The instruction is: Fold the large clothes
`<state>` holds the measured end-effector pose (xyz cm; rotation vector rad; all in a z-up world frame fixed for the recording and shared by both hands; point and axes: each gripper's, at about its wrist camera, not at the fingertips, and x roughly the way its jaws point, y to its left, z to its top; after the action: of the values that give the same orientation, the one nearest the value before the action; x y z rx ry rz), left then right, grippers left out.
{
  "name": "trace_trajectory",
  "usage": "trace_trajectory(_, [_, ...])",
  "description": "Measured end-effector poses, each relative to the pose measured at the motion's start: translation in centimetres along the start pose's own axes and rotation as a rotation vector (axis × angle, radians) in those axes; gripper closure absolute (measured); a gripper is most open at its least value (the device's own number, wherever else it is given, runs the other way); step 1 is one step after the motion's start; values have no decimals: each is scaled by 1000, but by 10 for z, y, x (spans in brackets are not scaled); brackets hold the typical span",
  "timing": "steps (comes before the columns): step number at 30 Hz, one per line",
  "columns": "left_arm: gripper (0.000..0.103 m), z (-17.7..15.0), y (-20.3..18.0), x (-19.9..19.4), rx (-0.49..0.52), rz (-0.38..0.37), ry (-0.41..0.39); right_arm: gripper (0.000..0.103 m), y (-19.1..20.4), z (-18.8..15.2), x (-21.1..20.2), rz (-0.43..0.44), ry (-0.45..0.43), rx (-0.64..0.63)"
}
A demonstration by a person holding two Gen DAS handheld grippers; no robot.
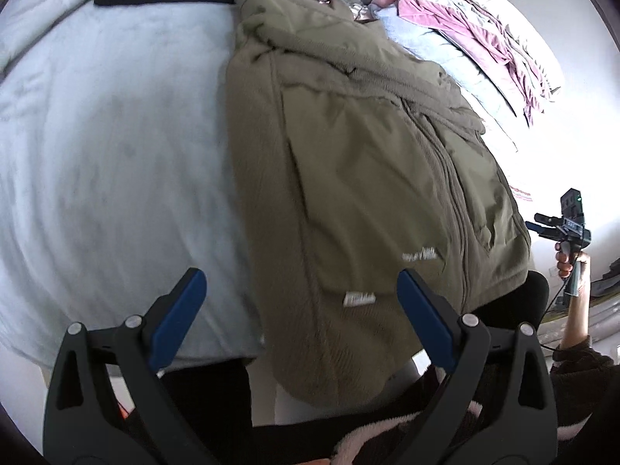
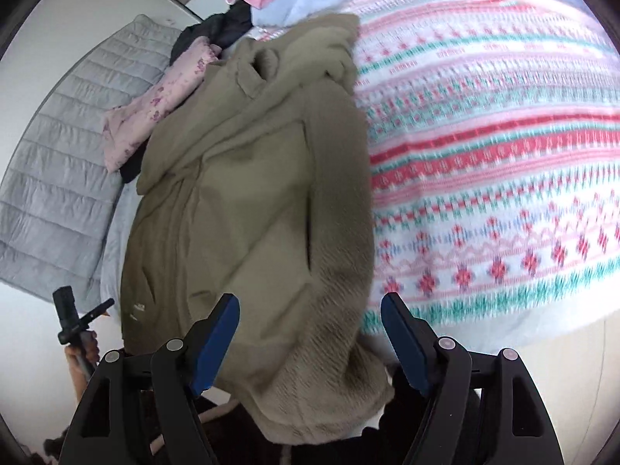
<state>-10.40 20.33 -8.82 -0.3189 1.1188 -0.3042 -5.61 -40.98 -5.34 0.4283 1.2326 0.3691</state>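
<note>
Now olive coat (image 1: 360, 162) lies ahead of left tongs (image 1: 301, 317) and right tongs (image 2: 310, 339), both released.

A pale blue bed sheet (image 1: 116, 147) covered the bed, with a pink floral pillow (image 2: 155, 104) lying near a grey quilted headboard (image 2: 58, 178). A patterned pink, red and green blanket (image 2: 503, 162) lay alongside, and a pink-and-grey garment (image 1: 476, 35) sat crumpled farther off.
</note>
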Motion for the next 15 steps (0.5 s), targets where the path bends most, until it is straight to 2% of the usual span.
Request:
trace_trajectory(4, [5, -15, 8, 9, -28, -56, 1, 26, -11, -12, 16, 13, 33, 27])
trace_trajectory(6, [12, -20, 11, 22, -30, -78, 28, 26, -16, -16, 27, 8, 60, 52])
trace_trajectory(9, [14, -24, 9, 40, -28, -109, 79, 26, -15, -20, 43, 24, 98, 58])
trace_trajectory(15, [14, -29, -1, 51, -13, -114, 75, 25, -4, -28, 64, -28, 133, 6])
